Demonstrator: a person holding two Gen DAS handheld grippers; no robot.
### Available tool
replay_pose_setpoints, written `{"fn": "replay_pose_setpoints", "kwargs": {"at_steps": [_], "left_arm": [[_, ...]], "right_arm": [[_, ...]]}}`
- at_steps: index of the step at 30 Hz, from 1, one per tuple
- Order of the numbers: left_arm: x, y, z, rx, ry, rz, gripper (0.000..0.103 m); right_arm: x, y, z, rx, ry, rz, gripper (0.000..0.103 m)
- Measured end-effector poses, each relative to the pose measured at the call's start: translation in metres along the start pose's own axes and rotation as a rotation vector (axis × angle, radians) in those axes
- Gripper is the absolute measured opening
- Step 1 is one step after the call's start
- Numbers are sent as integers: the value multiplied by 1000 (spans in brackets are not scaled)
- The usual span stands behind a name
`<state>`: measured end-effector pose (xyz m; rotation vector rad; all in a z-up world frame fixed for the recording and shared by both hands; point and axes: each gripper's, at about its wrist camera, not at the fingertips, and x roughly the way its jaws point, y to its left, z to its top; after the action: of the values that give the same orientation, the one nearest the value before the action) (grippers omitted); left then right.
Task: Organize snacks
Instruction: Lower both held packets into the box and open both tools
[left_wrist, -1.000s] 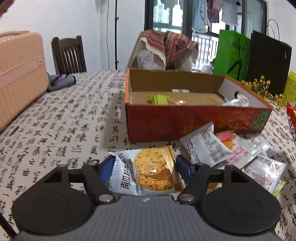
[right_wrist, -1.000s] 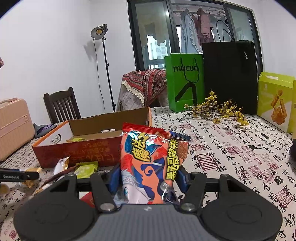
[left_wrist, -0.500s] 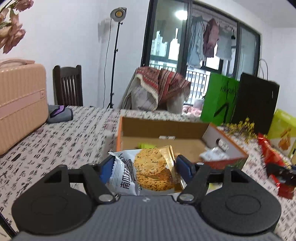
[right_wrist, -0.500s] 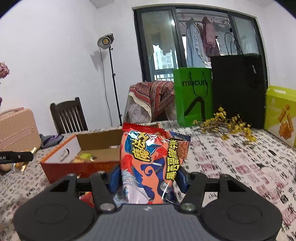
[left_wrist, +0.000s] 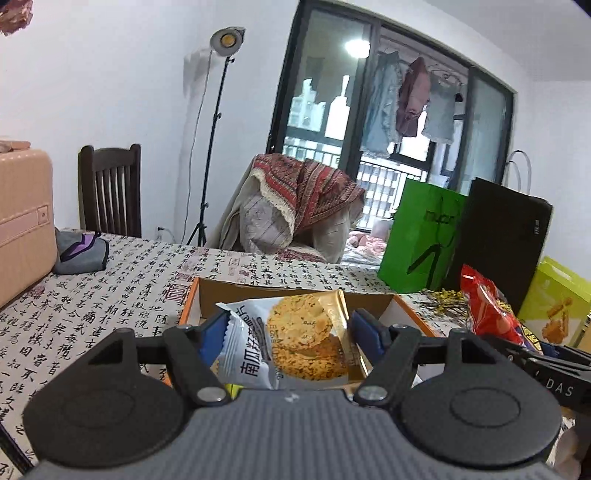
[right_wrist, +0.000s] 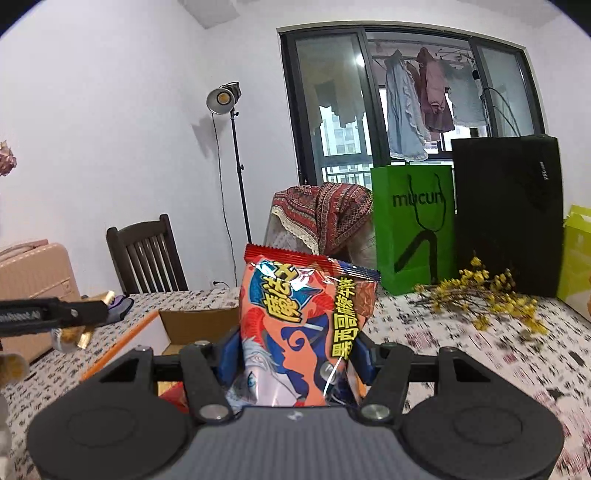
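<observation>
Calligraphy-print worktop (left_wrist: 122, 295) fills the frame's left as the left claw (left_wrist: 286, 326) pinches a cookie packet (left_wrist: 291, 343) above the open box (left_wrist: 207, 295); the right claw (right_wrist: 295, 345) grips a chip bag (right_wrist: 303, 325) at frame centre. Neither snack is boxed yet.

White wall (right_wrist: 110, 110) facing you. Studio lamp (right_wrist: 223, 99) glowing on tripod at 11 o'clock. Dark-framed window (right_wrist: 406, 96) filling 1 o'clock, clothes (right_wrist: 421, 103) hanging behind glass. Dark wooden chair (right_wrist: 146, 254) standing at 10 o'clock. Patterned throw (right_wrist: 325, 214) draping over chair at 12. Calligraphy-print tablecloth (left_wrist: 110, 280) covering table. Pink suitcase (left_wrist: 22, 218) sitting at 9 o'clock.
</observation>
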<state>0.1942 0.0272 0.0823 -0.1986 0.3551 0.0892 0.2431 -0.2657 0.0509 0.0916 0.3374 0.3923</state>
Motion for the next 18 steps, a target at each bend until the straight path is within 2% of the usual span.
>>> {"fn": "replay_pose_setpoints", "kwargs": {"at_steps": [8,18], "left_arm": [[47,0,13,-32,10,41,73],[94,18,-13,-30,46,76,73]], "right_arm": [[47,3,23,8,9,8,59],[95,-12,-8,63,75,39,59]]}}
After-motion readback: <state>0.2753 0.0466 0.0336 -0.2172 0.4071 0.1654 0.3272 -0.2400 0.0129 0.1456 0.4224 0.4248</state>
